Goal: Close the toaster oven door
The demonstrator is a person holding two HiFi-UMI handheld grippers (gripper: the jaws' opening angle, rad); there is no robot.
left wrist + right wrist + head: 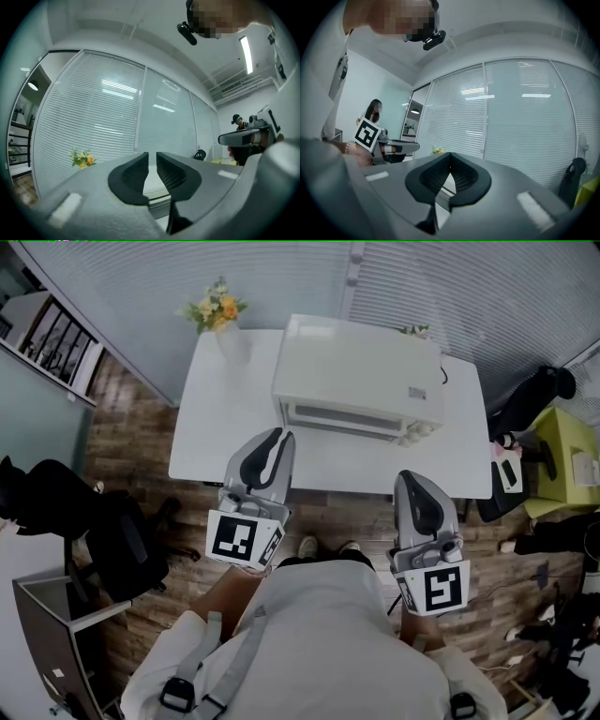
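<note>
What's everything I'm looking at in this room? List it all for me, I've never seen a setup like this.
Table: one, white, middle of the room.
Toaster oven: one, white, on the table's far right part.
Vase of flowers: one, yellow and white blooms, table's far left corner.
Chair: one, black, left of the table.
Shelf unit: one, white, upper left.
Side table: one, yellow-green, right edge.
Blinds: pale, behind the table.
Left hand-held gripper: one, grey with a black-and-white marker cube, over the table's near edge, jaws slightly apart, empty.
Right hand-held gripper: one, same colours, just short of the table's near edge, jaws together, empty.
Shoes: two, pale, between the grippers.
</note>
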